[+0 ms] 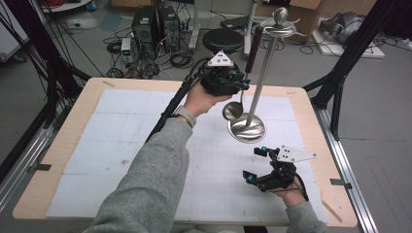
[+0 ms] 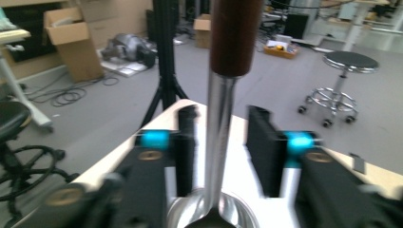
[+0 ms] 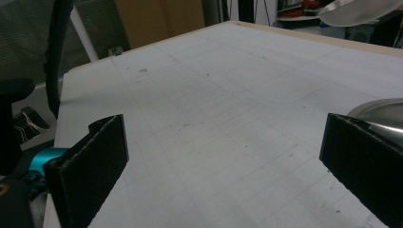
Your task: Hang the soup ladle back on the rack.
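Ladle (image 1: 233, 109) hanging is the work in hand: the ladle, steel-bowled with a dark wooden handle, dangles from the top ring of a utensil stand (image 1: 248, 127) near the table's far right. The left gripper (image 1: 243, 83) sits raised at the ladle's shaft; in the left gripper view its jaws stand apart on either side of the shaft (image 2: 218, 137) with a gap on each side, so nothing is pinched and the ladle seems to hang on its own.

To finish this well, I would judge it best to draw the left gripper straight back along its own line, level, so neither pad clips the shaft and sets the ladle swinging against the stand's pole (image 1: 262, 77). A slow retreat matters, since the hook hold at the top looks slight.

Further right, the right gripper (image 1: 256, 165) rests low on the white gridded mat (image 1: 121, 145), jaws spread wide with nothing between them, just beside the stand's round base (image 3: 380, 114). It stands clear of the ladle.

Beyond the table, a black stool (image 1: 222, 40), computer towers (image 1: 155, 26) and loose cables lie on the floor, well apart from the work. The pole itself, close behind the ladle, is the one obstacle.
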A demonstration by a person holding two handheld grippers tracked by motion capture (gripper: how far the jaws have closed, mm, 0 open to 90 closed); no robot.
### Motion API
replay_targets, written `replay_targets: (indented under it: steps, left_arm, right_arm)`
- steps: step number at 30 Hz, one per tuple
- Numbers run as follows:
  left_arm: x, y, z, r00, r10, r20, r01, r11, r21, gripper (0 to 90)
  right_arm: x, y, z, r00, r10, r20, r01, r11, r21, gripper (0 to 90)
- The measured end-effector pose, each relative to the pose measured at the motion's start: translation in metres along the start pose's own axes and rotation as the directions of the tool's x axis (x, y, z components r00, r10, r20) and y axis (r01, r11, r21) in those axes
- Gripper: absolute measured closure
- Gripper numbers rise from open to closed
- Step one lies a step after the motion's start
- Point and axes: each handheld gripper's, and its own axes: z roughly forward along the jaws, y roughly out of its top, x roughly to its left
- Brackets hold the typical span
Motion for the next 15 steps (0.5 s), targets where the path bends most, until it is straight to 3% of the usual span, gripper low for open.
replay_targets:
  steps: [4, 6, 7, 9, 15]
  left_arm:
    - [-0.002, -0.004, -0.006, 0.9971, 0.076, -0.002, -0.076, 0.9968, 0.025, 40.1]
    - [-0.006, -0.005, -0.011, 0.9924, 0.111, -0.054, -0.111, 0.9938, 0.002, 33.1]
    - [-0.006, -0.006, -0.014, 0.9936, 0.097, -0.057, -0.098, 0.9952, -0.007, 24.3]
    - [-0.007, -0.008, -0.02, 0.9947, 0.095, -0.039, -0.096, 0.9949, -0.031, 21.0]
    - [-0.007, -0.019, -0.038, 0.9943, 0.105, -0.017, -0.105, 0.9942, -0.023, 5.7]
  right_arm:
    - [-0.001, 0.0, 0.0, 1.0, -0.008, 0.006, 0.008, 1.0, -0.004, 1.4]
    - [-0.001, 0.0, 0.0, 1.0, -0.001, 0.004, 0.001, 1.0, 0.001, 1.4]
    - [-0.001, -0.001, 0.0, 1.0, -0.006, 0.005, 0.006, 1.0, 0.002, 1.3]
    - [-0.001, -0.001, 0.001, 1.0, -0.007, 0.004, 0.007, 1.0, 0.006, 1.4]
    - [-0.001, -0.001, 0.002, 1.0, -0.007, 0.004, 0.007, 1.0, 0.011, 1.4]
